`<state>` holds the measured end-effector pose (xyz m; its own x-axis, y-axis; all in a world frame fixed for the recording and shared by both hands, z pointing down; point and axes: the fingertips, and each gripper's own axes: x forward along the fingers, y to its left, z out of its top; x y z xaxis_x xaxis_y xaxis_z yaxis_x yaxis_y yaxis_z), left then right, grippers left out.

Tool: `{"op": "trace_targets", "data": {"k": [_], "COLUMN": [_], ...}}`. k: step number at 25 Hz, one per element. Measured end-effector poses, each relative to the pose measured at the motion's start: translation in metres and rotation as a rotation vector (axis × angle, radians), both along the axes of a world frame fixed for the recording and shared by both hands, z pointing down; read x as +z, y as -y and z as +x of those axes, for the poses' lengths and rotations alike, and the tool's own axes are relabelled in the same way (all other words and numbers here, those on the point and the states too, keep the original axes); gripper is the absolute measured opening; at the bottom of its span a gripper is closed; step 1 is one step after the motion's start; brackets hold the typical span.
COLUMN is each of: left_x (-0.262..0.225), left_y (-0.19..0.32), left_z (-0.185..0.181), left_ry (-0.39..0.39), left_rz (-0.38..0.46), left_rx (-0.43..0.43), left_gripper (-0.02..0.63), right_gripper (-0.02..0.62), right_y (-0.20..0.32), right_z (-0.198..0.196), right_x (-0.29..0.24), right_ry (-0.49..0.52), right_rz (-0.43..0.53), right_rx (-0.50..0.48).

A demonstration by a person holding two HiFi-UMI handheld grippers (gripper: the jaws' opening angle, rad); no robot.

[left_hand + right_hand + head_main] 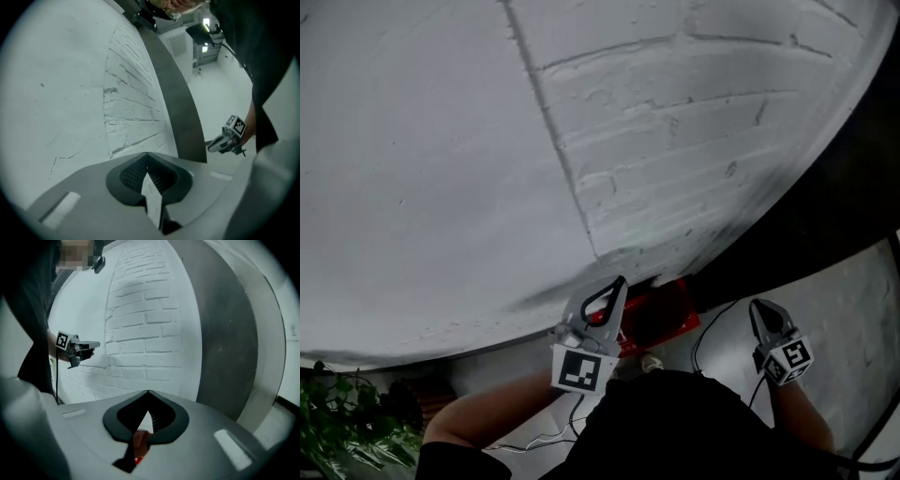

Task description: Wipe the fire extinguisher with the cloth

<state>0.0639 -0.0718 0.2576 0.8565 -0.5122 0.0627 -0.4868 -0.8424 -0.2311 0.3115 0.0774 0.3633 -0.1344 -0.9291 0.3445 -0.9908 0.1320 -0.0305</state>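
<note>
1. The left gripper [619, 281], grey with a marker cube, sits just below the centre of the head view. Its jaws are pressed tip to tip, with nothing between them.
2. The right gripper [757, 306], at about 4 o'clock in that view, is likewise fully closed and holds nothing. Only a sliver of red shows through the gap under its jaws in its own view.
3. Both grippers point at the white-painted brick wall [675, 122], well apart from each other and touching nothing.
4. A red, boxy shape [661, 305] lies low at 6 o'clock, just beside the left gripper at its 3 o'clock. I judge it to be the fire extinguisher, though too little of it shows to be sure.
5. The cloth appears in no view.
6. Step in hand: no wiping is happening. Empty, lifted grippers fit either a moment ahead of fetching the cloth or one after it is put away.
7. Any further wiping calls for the cloth gripped in one pair of jaws and brought down onto the red body.
</note>
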Motion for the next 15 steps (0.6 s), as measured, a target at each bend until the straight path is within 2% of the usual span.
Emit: {"op": "trace_targets", "data": {"k": [2,4,7,11,13,15], "left_x": [0.0,-0.001,0.002,0.014,0.022,0.02], "left_y": [0.007,0.002,-0.016,-0.024,-0.023,-0.018], "left_z": [0.004,0.006,-0.002,-0.043,-0.059,-0.074], "left_ry": [0.009,0.037,0.052,-0.018,-0.021,-0.056], "left_rz": [0.031,0.054,0.055,-0.034,-0.054,-0.067], "left_rx": [-0.031,-0.024,-0.031,-0.23,-0.328,-0.43], "left_gripper": [0.0,0.0,0.0,0.0,0.0,0.0], "right_gripper": [0.002,0.002,0.002,0.002,0.002,0.002], "right_y": [0.008,0.014,0.023,0.029,0.031,0.033], "right_z": [0.004,0.0,-0.009,-0.018,-0.016,-0.014], "right_x": [-0.006,-0.005,-0.006,-0.005,-0.007,-0.008], "right_ry": [0.028,0.031,0.019,-0.002,-0.001,0.014], "right_rz": [0.021,0.03,0.049,0.058,0.068,0.081], "right_rx": [0.01,-0.007,-0.041,-0.086,-0.085,-0.081]}}
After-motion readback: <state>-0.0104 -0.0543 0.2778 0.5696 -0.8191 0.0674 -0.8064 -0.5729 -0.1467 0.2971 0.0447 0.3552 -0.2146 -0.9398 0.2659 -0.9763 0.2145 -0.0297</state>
